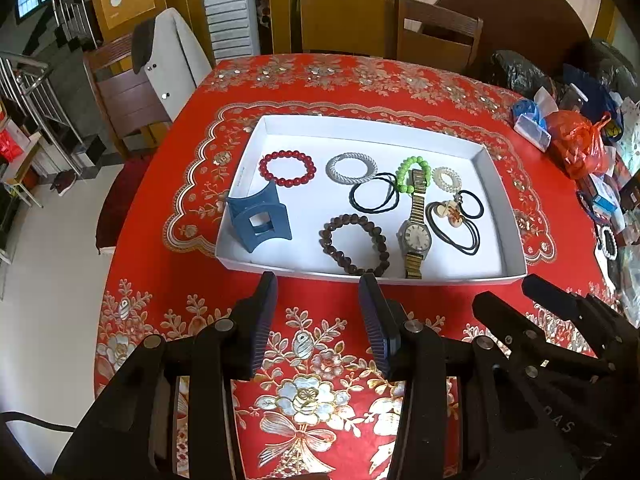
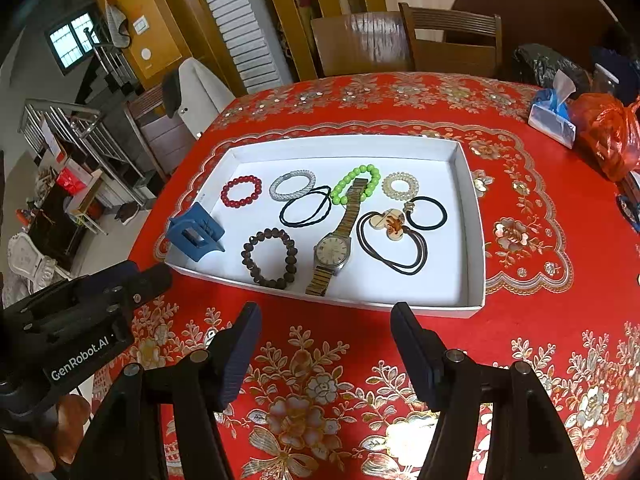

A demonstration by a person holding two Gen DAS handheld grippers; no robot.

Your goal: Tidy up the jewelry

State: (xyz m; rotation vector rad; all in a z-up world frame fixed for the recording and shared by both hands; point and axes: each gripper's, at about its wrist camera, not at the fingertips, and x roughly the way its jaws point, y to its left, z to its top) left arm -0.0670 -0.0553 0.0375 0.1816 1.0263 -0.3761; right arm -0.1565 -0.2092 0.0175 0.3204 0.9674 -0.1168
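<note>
A white tray (image 1: 494,176) (image 2: 474,240) on the red tablecloth holds a red bead bracelet (image 1: 287,167) (image 2: 241,191), a silver mesh bangle (image 1: 351,168), a green bead bracelet (image 1: 414,174) (image 2: 356,184), a brown bead bracelet (image 1: 354,244) (image 2: 269,258), a gold-strap watch (image 1: 416,236) (image 2: 332,249), black hair ties (image 1: 374,198), a pendant cord (image 2: 390,236) and a blue hair claw (image 1: 258,218) (image 2: 195,236). My left gripper (image 1: 322,284) and right gripper (image 2: 326,314) both hover open and empty just short of the tray's near edge.
Plastic bags, a tissue pack (image 2: 554,114) and small boxes crowd the table's right side (image 1: 580,144). Wooden chairs (image 2: 452,40) stand behind the table; the table edge drops to the floor at left. A hand (image 2: 40,432) holds the left gripper's body.
</note>
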